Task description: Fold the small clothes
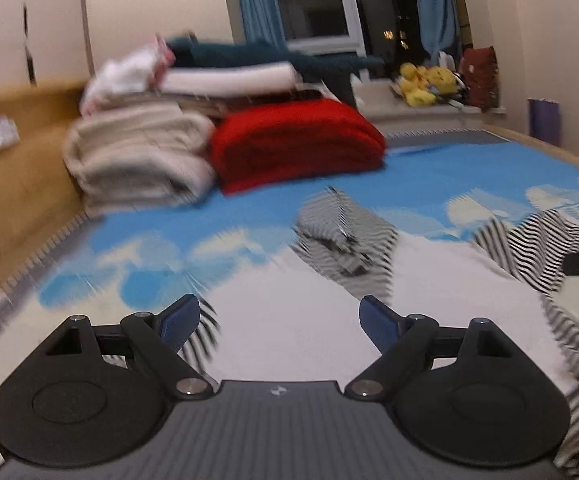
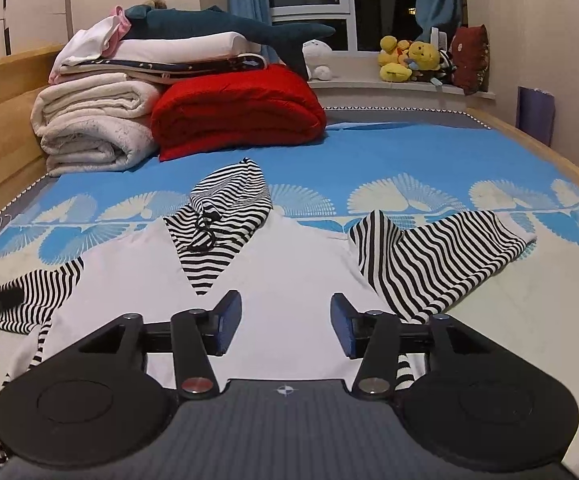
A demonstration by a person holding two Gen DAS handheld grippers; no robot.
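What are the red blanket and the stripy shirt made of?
The red blanket looks like soft, puffy fabric, maybe padded: it folds into thick rounded rolls with a dull surface. The stripy shirt seems to be thin stretchy knit cloth, probably cotton: it lies flat, and its sleeves crumple into soft wrinkles.

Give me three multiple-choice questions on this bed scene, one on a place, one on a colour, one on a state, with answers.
1. Where is the red blanket?
A. right of the rolled white blanket
B. on the windowsill
C. under the garment

2. What colour are the hooded garment's stripes?
A. red and white
B. black and white
C. blue and yellow

3. How are the right tongs?
A. shut on a sleeve
B. open, holding nothing
C. out of view

Answers: A, they sit side by side; B, hood and sleeves show it; B, only flat cloth lies beneath the gap.
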